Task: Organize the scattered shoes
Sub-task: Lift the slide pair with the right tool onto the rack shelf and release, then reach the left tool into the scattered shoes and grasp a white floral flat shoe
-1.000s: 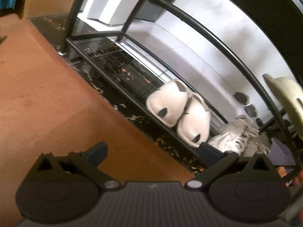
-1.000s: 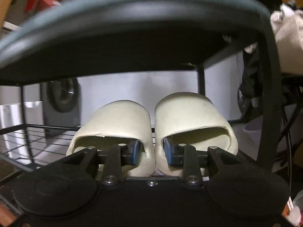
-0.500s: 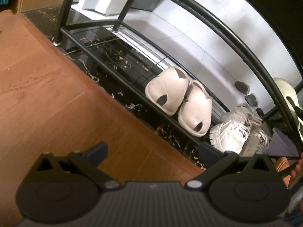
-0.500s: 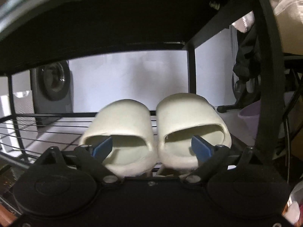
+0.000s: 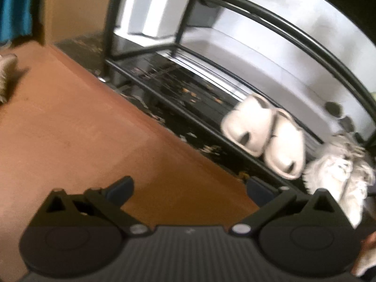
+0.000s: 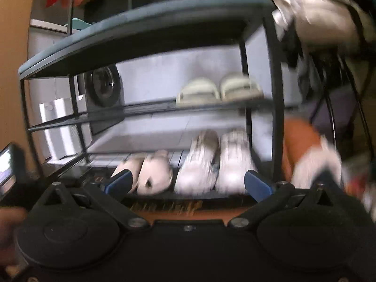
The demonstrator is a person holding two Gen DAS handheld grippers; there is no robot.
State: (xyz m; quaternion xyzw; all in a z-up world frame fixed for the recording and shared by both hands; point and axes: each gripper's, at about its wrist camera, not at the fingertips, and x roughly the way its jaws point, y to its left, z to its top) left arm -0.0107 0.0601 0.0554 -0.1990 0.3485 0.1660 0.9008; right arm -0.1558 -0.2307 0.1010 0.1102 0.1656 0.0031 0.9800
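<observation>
A black metal shoe rack (image 6: 277, 122) stands in front of me. A pair of cream slides (image 6: 218, 91) sits on its middle shelf. On the bottom shelf sit a pair of white slippers (image 6: 152, 171) (image 5: 263, 134) and a pair of white sneakers (image 6: 216, 162) (image 5: 338, 176). My right gripper (image 6: 188, 183) is open and empty, well back from the rack. My left gripper (image 5: 190, 188) is open and empty above the wooden floor (image 5: 70, 129), left of the slippers.
A furry grey item (image 5: 5, 77) lies on the floor at the far left. Clothes (image 6: 322, 18) hang to the right of the rack, with an orange and white object (image 6: 305, 150) below them. A white appliance (image 6: 58, 127) stands behind the rack at left.
My right gripper opened, let go of the cream slides on the middle shelf and pulled well back from the rack. My left gripper stayed open and swung a little to the left.
</observation>
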